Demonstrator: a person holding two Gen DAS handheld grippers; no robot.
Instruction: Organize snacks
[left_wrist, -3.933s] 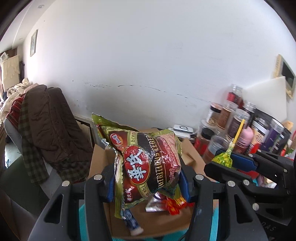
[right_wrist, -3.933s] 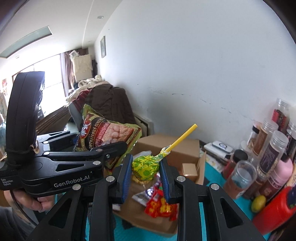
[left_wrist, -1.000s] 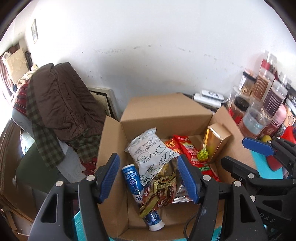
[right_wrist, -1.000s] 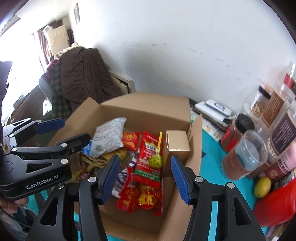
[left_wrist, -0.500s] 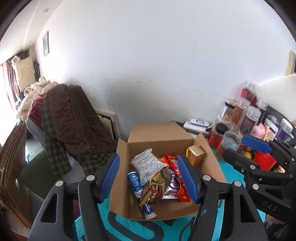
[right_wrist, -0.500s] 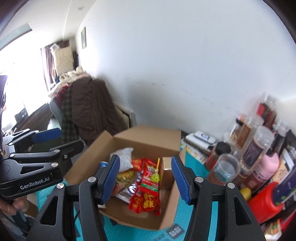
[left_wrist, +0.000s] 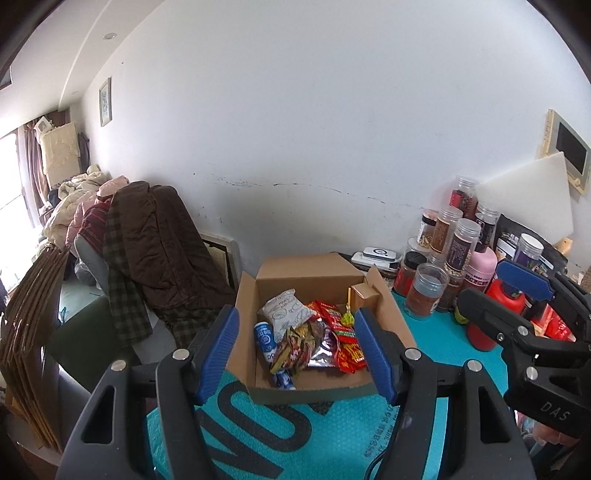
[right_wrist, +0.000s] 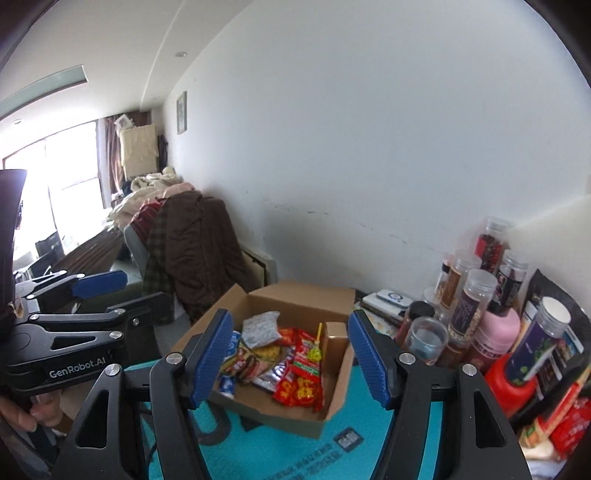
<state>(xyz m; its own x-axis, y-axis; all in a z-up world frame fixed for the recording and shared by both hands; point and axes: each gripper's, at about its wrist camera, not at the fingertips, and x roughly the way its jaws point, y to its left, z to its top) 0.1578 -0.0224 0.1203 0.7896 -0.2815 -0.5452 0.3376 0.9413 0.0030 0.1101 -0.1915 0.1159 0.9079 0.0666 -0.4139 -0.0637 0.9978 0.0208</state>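
An open cardboard box (left_wrist: 247, 295) (right_wrist: 336, 384) stands on the teal mat and holds several snacks: a white patterned bag (left_wrist: 284, 306), a brown-red chip bag (left_wrist: 295, 347), red packets (left_wrist: 347, 347) (right_wrist: 299, 391), a green lollipop with a yellow stick (left_wrist: 348, 315) (right_wrist: 316, 352), a blue tube (left_wrist: 265, 338) and a small gold box (left_wrist: 364, 293). My left gripper (left_wrist: 299, 354) is open and empty, held back above the box's near edge. My right gripper (right_wrist: 288, 358) is open and empty, also back from the box.
Several spice jars (left_wrist: 458, 240) (right_wrist: 472, 295), a pink bottle (left_wrist: 480, 267) and a red bottle (left_wrist: 498, 314) crowd the right side. A chair draped with a brown coat (left_wrist: 155, 240) stands left of the table. A white wall runs behind the teal mat (left_wrist: 277, 439).
Both grippers let go of the chip bag and the lollipop, which now lie in the box. Both have pulled back and up, so the box looks smaller.
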